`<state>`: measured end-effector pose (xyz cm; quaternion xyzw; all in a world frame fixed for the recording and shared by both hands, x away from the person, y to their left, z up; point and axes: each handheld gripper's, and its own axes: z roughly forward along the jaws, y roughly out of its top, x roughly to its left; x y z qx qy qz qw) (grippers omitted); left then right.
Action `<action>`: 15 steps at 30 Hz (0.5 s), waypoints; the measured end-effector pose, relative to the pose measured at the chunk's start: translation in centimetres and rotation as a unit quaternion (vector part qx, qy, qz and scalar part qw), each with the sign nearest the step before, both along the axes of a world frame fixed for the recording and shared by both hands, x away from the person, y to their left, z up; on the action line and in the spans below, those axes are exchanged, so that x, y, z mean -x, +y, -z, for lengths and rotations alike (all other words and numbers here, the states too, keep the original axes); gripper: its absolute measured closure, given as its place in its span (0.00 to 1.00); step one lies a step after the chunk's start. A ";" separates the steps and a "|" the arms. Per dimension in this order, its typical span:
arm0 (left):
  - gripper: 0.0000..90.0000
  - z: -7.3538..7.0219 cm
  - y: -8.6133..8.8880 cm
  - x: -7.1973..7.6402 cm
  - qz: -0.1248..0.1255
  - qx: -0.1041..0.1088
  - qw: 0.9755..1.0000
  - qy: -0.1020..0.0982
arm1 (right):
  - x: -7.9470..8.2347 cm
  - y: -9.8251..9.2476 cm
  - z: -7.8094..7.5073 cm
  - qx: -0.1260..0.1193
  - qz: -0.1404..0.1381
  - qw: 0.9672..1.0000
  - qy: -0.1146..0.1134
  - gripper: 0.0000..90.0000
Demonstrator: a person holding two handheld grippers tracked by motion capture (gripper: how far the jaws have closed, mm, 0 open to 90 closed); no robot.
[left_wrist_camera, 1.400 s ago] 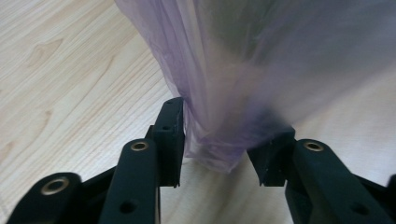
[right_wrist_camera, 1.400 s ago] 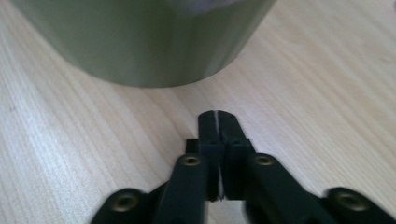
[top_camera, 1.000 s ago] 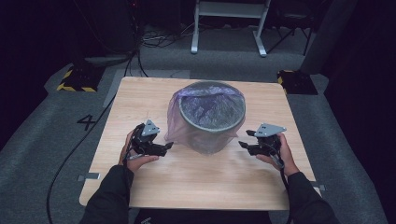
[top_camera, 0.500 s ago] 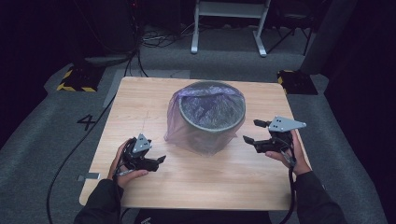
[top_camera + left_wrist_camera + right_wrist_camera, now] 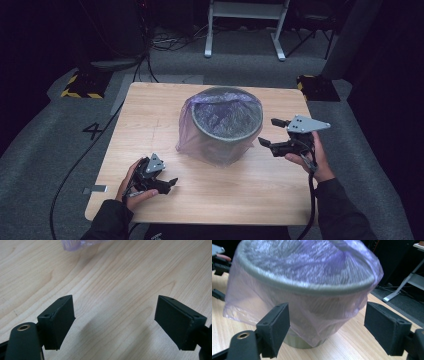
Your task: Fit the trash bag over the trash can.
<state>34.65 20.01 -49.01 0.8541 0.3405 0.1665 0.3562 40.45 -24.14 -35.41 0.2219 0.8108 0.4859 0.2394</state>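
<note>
We see a dim room w/ grey carpet floor (image 5: 45, 165), dark at the edges. A light wood table (image 5: 150, 115) stands in the middle. Behind it, a white metal frame (image 5: 245, 25) & black cables (image 5: 165, 42). A "4" mark (image 5: 93, 131) is on the floor left, near a yellow-black striped block (image 5: 80, 86).

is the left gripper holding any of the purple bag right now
No, the left gripper has its jaws spread wide over bare table, and the purple bag lies well beyond them.
</note>
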 end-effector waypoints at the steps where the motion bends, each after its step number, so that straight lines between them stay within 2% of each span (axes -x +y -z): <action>1: 0.17 0.2 0.0 0.1 -0.001 -0.001 1.000 0.001 | 0.0 0.1 -0.3 0.000 0.001 1.000 -0.002 0.23; 11: 0.17 0.9 0.3 0.5 -0.009 -0.009 1.000 0.012 | -0.4 0.7 -1.8 0.008 0.004 1.000 -0.008 0.23; 15: 0.17 1.1 0.4 0.6 -0.012 -0.002 1.000 0.016 | -0.6 1.0 -2.4 0.008 0.005 1.000 -0.011 0.23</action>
